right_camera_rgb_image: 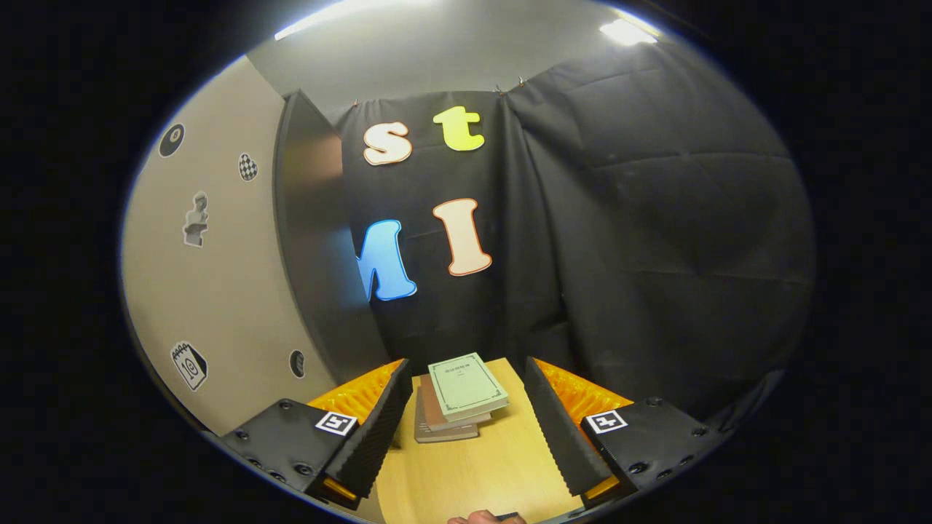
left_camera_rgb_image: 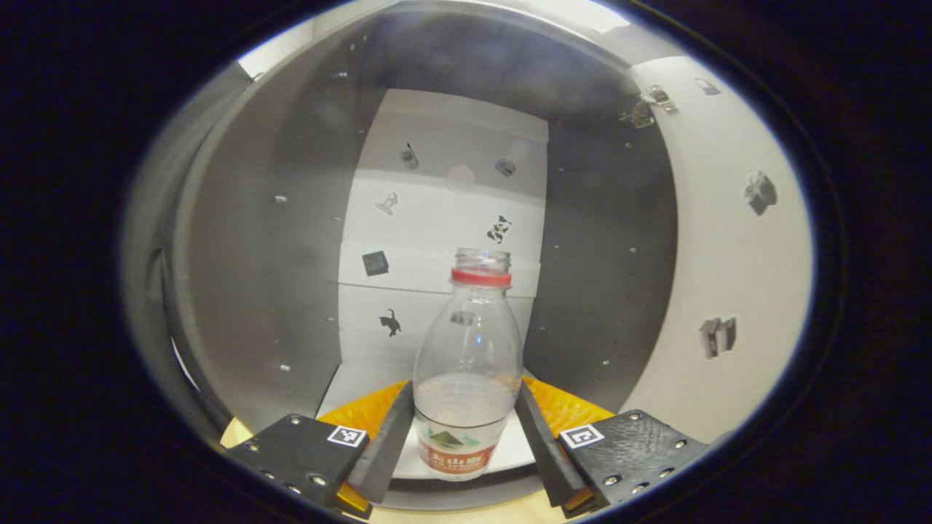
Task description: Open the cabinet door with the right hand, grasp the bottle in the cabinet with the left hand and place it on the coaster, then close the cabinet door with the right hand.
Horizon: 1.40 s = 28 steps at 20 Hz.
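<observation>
The bottle (left_camera_rgb_image: 467,364) stood upright inside the cabinet (left_camera_rgb_image: 255,255), on its pale floor, with the neck open and a red ring below the rim. It was clear, about one third full of water, with a label band near the base. The left gripper (left_camera_rgb_image: 466,429) had its jaws on either side of the bottle's lower body, both fingers (left_camera_rgb_image: 386,444) lying against or very close to the label zone; whether they pressed on it could not be told. The rear panel behind the bottle was white and carried small stickers. The dark side walls showed rows of small studs. The door (left_camera_rgb_image: 728,255) stood swung open at the right, hinged at the top corner, with stickers on its pale inner face.

In the right gripper view, the right gripper (right_camera_rgb_image: 466,429) hung over the wooden tabletop (right_camera_rgb_image: 473,473) with jaws spread apart and nothing between them. A stack of books (right_camera_rgb_image: 459,400) lay ahead on the tabletop, beside the cabinet's pale outer wall.
</observation>
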Motion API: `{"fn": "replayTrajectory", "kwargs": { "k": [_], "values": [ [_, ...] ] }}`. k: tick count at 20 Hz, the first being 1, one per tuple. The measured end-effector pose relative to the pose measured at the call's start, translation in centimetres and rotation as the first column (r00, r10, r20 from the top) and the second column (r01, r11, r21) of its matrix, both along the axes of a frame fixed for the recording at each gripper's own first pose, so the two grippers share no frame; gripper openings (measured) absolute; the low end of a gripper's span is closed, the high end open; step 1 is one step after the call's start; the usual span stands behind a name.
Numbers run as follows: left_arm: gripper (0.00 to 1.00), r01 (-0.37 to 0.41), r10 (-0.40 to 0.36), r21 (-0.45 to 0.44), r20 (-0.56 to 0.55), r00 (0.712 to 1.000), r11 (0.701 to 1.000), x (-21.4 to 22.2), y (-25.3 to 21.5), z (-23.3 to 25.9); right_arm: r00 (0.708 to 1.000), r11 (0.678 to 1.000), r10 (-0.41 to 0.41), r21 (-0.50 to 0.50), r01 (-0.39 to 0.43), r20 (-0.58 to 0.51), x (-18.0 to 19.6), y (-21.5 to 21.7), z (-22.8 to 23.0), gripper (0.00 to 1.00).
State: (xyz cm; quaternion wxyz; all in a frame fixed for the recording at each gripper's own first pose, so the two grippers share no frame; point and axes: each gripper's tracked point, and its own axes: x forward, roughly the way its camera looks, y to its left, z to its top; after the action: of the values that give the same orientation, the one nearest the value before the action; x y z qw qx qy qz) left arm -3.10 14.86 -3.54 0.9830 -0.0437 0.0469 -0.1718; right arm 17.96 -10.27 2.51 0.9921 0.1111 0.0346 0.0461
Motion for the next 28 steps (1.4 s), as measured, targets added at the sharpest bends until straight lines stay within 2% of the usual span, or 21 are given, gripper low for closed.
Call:
{"fn": "replayTrajectory", "kwargs": {
  "k": [5,7,10,11,12,13,16,20,25,28],
  "values": [
    [0.78,-0.006,0.004,0.062,0.03,1.0,0.998,-7.5,4.5,0.0,0.999,0.999,-0.024,-0.042,0.025,0.023,-1.6,0.5,0.0,0.98],
    [0.83,-0.014,0.012,0.08,0.031,0.999,0.997,-10.7,6.4,-0.7,0.999,0.999,-0.013,-0.033,0.014,0.03,-2.9,1.6,0.5,0.98],
    [0.79,-0.029,0.028,0.068,0.015,1.0,0.997,-14.7,8.8,-2.8,0.999,0.999,-0.012,-0.047,0.013,0.038,-4.8,2.6,0.8,0.98],
    [0.81,-0.029,0.029,0.062,-0.002,1.0,0.998,-15.9,9.6,-3.8,0.999,0.999,-0.013,-0.051,0.015,0.04,-5.5,2.9,0.7,0.98],
    [0.83,-0.035,0.036,0.062,-0.015,0.999,0.997,-17.0,10.4,-5.0,0.999,0.999,-0.01,-0.05,0.012,0.042,-6.1,3.4,0.8,0.98],
    [0.79,-0.04,0.041,0.065,-0.025,0.999,0.997,-17.9,11.3,-6.2,0.999,0.999,-0.003,-0.047,0.005,0.045,-6.7,3.9,0.8,0.98],
    [0.79,-0.06,0.065,0.085,-0.053,0.997,0.995,-20.8,13.7,-10.2,0.999,0.998,-0.001,-0.056,0.004,0.044,-8.1,4.8,0.4,0.98],
    [0.79,-0.051,0.059,0.123,-0.063,0.996,0.991,-23.9,15.3,-16.6,0.999,0.998,0.011,-0.067,-0.008,0.041,-9.6,5.9,0.5,0.98],
    [0.79,-0.085,0.094,0.075,-0.125,0.988,0.994,-26.6,17.8,-25.8,1.0,0.995,-0.003,-0.095,0.006,0.027,-10.7,6.9,0.0,0.98],
    [0.79,-0.107,0.114,0.065,-0.11,0.987,0.992,-26.9,19.1,-29.3,1.0,0.994,-0.019,-0.111,0.02,0.005,-11.1,7.3,-0.7,0.98]
  ]
}}
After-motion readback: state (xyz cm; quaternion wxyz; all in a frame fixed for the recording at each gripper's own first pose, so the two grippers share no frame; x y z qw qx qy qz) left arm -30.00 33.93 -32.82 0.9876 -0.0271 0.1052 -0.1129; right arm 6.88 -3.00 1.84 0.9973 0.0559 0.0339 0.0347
